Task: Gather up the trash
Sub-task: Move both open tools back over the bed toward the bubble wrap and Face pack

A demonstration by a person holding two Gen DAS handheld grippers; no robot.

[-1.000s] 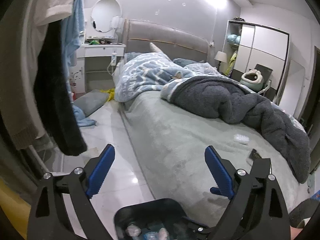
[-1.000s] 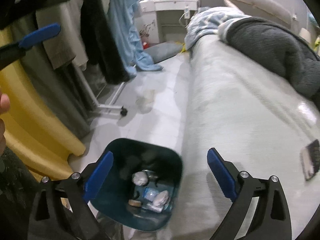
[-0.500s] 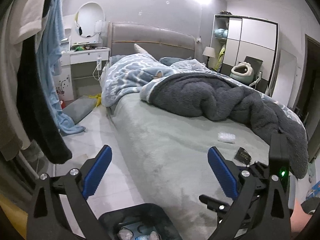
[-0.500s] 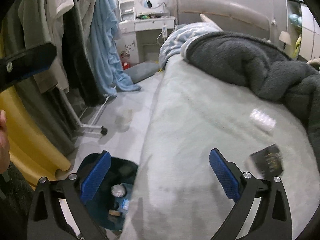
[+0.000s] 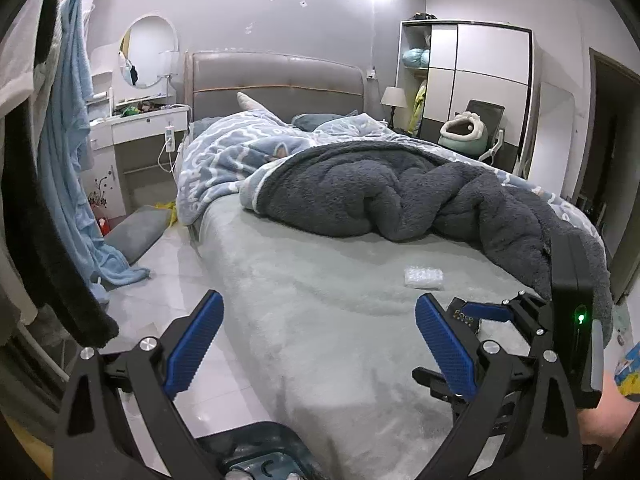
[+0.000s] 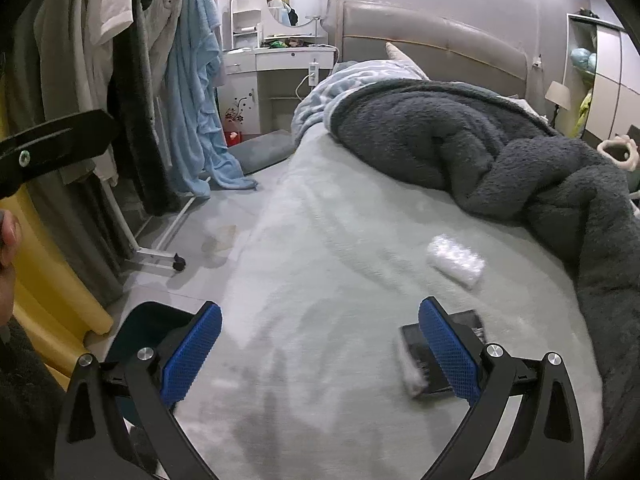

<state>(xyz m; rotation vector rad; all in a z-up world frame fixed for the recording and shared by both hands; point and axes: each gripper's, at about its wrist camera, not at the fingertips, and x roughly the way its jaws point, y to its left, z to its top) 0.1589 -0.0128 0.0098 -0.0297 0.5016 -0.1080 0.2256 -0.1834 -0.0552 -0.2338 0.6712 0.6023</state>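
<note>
A clear crumpled plastic wrapper (image 6: 455,259) lies on the grey-green bed sheet; it also shows in the left wrist view (image 5: 423,277). A flat black packet (image 6: 432,364) lies on the sheet just behind my right gripper's right finger. My right gripper (image 6: 320,352) is open and empty, low over the bed. My left gripper (image 5: 318,340) is open and empty over the bed's left edge. A dark bin (image 6: 150,326) holding trash stands on the floor beside the bed; its rim also shows in the left wrist view (image 5: 256,438).
A rumpled dark grey blanket (image 6: 500,148) covers the far and right part of the bed. A clothes rack (image 6: 132,80) with hanging garments stands at the left on a wheeled base (image 6: 178,264). A grey cushion (image 5: 136,232) lies on the floor.
Both grippers have lifted and swung from the bin toward the bed. The right gripper has moved close to the black packet and the wrapper. Both stay open.
</note>
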